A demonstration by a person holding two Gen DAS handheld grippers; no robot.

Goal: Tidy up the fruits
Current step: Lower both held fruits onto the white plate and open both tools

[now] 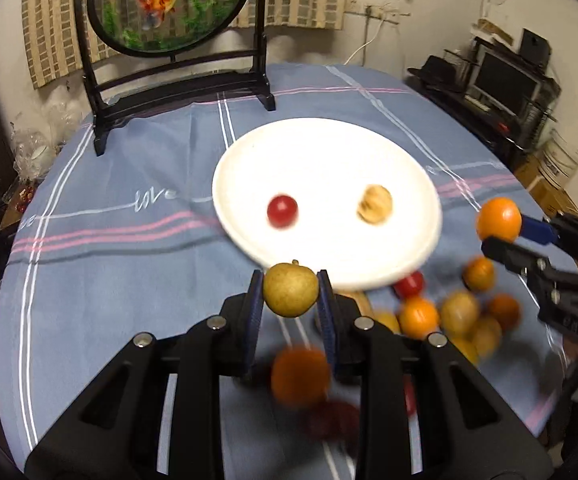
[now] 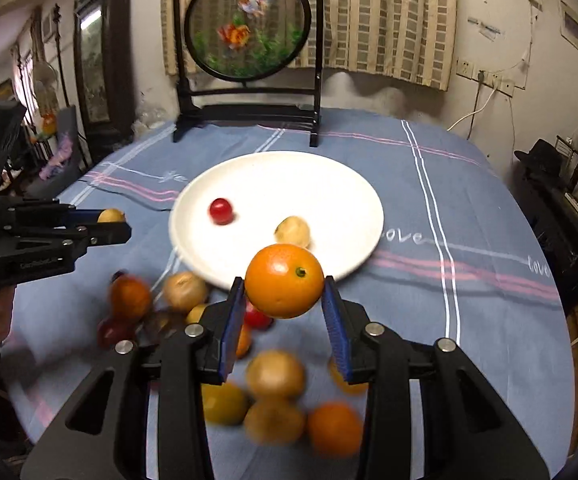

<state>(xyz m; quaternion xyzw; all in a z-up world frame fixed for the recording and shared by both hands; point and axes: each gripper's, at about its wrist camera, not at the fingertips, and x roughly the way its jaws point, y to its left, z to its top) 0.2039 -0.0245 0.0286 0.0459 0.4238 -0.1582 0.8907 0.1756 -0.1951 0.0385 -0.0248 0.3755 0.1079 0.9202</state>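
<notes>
We see a loose heap of fruit (image 2: pixel 273 396) crowding the blue checked tablecloth (image 1: pixel 129 280) just before the round white plate (image 1: pixel 329 152), which carries a glossy red fruit (image 1: pixel 282 211) and a pale one (image 1: pixel 374 204). Our left gripper (image 1: pixel 291 290) clamps a smooth yellow pear (image 1: pixel 291 289); our right gripper (image 2: pixel 285 284) clamps a dimpled orange (image 2: pixel 284 280).

Tabletop (image 2: pixel 469 208): blue striped cloth.
Middle: white plate (image 2: pixel 329 184).
Far edge: black framed fish screen (image 2: pixel 249 28).
Near edge: loose fruit pile (image 2: pixel 273 392).
</notes>
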